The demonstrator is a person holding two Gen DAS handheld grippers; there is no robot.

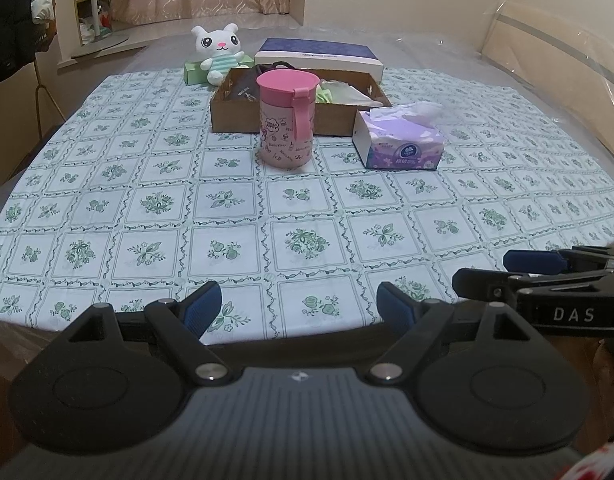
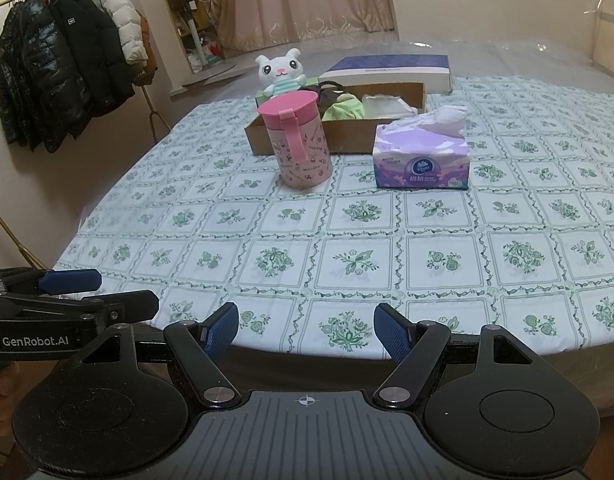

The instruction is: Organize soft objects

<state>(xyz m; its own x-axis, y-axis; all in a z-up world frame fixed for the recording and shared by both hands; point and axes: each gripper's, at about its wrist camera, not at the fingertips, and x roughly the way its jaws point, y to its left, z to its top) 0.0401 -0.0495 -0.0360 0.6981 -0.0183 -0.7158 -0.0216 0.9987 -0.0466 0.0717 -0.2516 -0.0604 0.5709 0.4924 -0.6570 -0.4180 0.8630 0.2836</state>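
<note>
Far beyond both tools (image 1: 299, 308) (image 2: 306, 330), plush toy (image 1: 218, 50).

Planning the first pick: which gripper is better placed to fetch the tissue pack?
Probably the right gripper: the tissue pack lies on its side of the pink cup. Both it and the left gripper are open and empty at the table's near edge.

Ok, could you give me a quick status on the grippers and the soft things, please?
Left gripper and right gripper open, empty. Plush toy outside cardboard box. Pink cup fronts box.
</note>
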